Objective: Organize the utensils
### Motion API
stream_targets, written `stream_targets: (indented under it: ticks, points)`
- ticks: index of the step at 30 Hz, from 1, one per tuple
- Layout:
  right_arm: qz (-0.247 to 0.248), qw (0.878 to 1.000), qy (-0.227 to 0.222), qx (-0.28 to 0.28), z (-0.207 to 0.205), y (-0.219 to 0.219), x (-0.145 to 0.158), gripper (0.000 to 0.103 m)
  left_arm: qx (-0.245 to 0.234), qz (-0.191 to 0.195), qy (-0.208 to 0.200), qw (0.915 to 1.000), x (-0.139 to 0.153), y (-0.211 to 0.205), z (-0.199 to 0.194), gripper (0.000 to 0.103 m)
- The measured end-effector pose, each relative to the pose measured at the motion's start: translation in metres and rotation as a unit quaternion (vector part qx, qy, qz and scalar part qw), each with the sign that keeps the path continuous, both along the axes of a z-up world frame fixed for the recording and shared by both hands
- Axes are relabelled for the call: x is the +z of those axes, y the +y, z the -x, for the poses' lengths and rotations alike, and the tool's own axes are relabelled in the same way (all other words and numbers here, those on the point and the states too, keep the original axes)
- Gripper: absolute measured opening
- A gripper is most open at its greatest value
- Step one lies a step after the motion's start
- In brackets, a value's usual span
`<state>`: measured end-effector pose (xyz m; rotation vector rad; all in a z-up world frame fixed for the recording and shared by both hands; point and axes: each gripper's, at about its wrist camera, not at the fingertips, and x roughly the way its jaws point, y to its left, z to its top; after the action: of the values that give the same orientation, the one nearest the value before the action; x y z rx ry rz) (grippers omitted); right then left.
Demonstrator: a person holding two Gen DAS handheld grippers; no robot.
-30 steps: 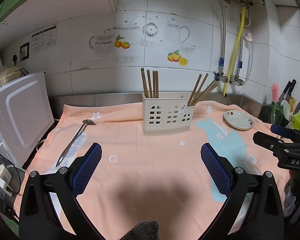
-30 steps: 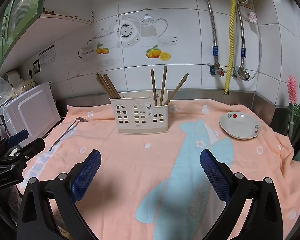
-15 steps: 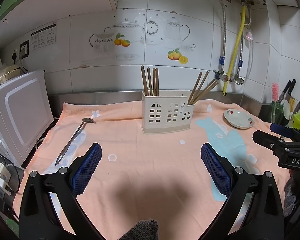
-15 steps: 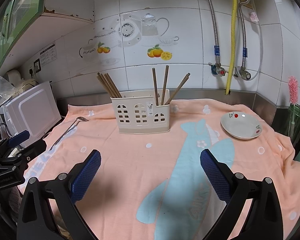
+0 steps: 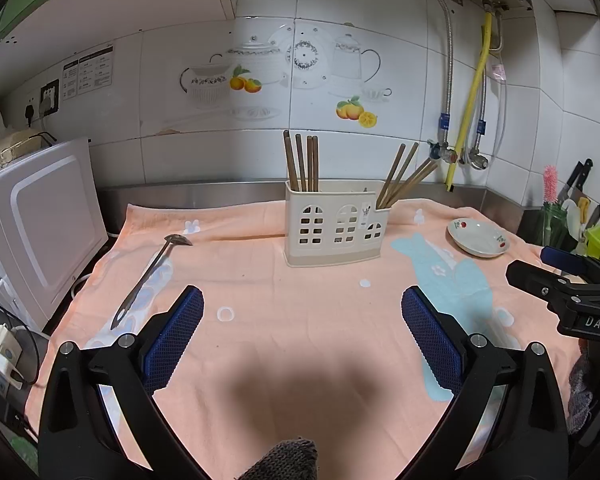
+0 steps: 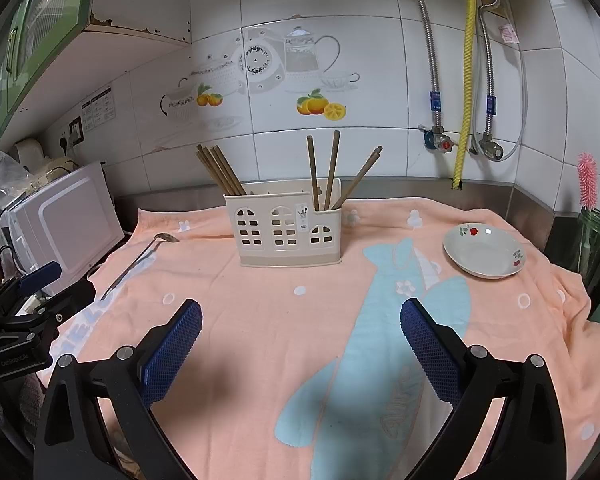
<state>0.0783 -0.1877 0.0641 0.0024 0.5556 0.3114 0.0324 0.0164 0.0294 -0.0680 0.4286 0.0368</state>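
Left gripper (image 5: 302,330): jaws spread wide, nothing between the blue pads, poised above the near edge of the worktop. Right gripper (image 6: 300,336): same, wide apart and empty, over the blue fish print on the peach towel (image 6: 260,320) that covers the worktop.

Loose item: one long metal ladle (image 5: 153,276), flat on the towel toward the left edge, bowl end pointing to the back wall, handle end toward the front left corner. Well apart from both grippers; the left is nearer.

Judged step: pick up the ladle with the left gripper. To do it well, come down across the handle at mid-length, pads square to the shaft, low enough to get under a thin flat piece without bunching the towel. Then tip it upright before carrying it to the holder.

Utensil holder (image 5: 336,222): cream plastic with window cut-outs, standing mid-worktop toward the back edge. Left compartment holds a tight bunch of brown chopsticks (image 5: 301,162), near upright. Right compartment holds more chopsticks (image 5: 404,176), splayed and leaning right. Middle compartment's contents cannot be made out.

Small saucer (image 6: 485,251), toward the back right corner: empty.
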Motion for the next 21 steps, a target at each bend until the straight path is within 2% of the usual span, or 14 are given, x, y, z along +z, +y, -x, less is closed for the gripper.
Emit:
stream_targets:
  ticks: [21]
  points:
    - [-0.001,1.0,-0.001,0.003,0.0008,0.0009,-0.0003,0.096,0.002,-0.001,0.0,1.0,0.0008,0.0012,0.0003,0.098]
